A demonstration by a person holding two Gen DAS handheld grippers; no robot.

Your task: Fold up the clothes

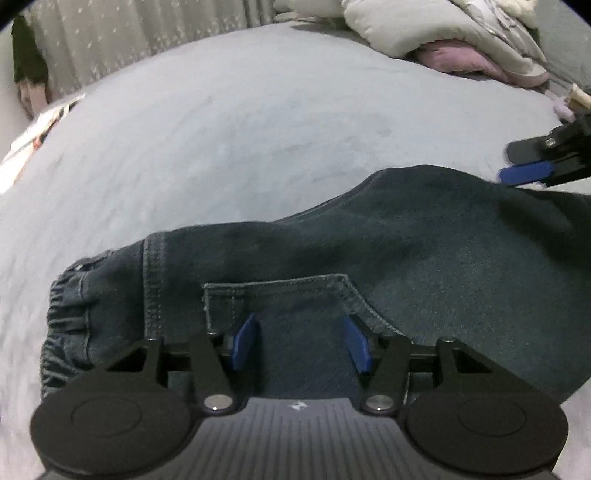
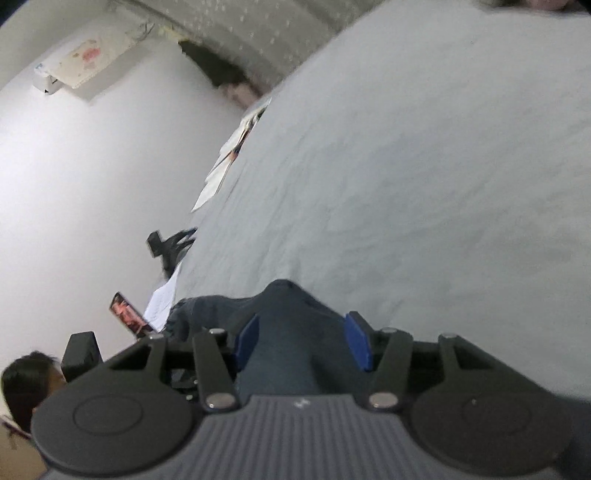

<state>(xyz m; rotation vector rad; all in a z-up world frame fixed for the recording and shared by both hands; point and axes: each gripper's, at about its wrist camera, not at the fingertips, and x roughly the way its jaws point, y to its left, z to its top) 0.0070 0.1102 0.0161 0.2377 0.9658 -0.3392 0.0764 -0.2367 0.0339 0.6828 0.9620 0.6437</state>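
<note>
Currently | jeans laid folded on bed | left gripper, right gripper released | smoothing or next fold judged required.

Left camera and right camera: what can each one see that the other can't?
Only the left view shows the jeans' pocket, their elastic waistband, the bedding pile and the right gripper, jaws apart. Only the right view shows the white wall, a phone and a person's dark hair. Both show the jeans on the grey bed and the open left gripper.
</note>
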